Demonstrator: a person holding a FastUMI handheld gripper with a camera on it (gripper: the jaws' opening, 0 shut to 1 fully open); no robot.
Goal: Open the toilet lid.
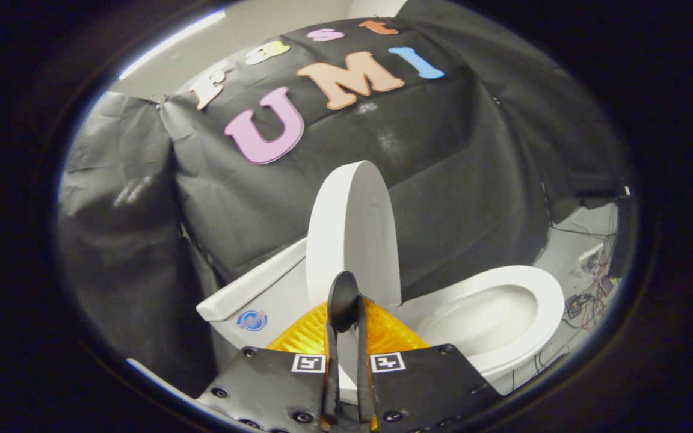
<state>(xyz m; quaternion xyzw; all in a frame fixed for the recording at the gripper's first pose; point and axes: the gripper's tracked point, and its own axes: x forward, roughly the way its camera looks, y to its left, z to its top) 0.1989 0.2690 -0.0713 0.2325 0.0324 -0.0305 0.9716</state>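
Black cloth [443,156] drapes the booth wall behind and to both sides of the toilet; a pale wall strip w/ a bright light band shows above the cloth.

Toilet lid [352,234]: white, raised, standing near upright on its hinge end, seen almost edge-on, slightly tilted. Its lower edge sits just ahead of the fingertips, directly above the gripper [346,313].

Gripper state: clenched. Both fingers run close together along the view's centre, w/ only a thin slit between them lower down; the tips meet at a rounded dark end. Cannot tell if the tips touch the lid's lower edge or sit just short of it; nothing is seen held between the fingers.

Toilet seat [548,300]: white, down on the bowl, to the right of the lid and beyond the fingers. Bowl interior [482,319] is exposed, white, no object visible inside.

Tank [250,288]: white, left of the lid, its top edge slanting; a small round blue sticker [252,320] on its face.

Floor [563,252] right of the bowl: pale, w/ loose cables [587,300], red and black, near the cloth's lower edge
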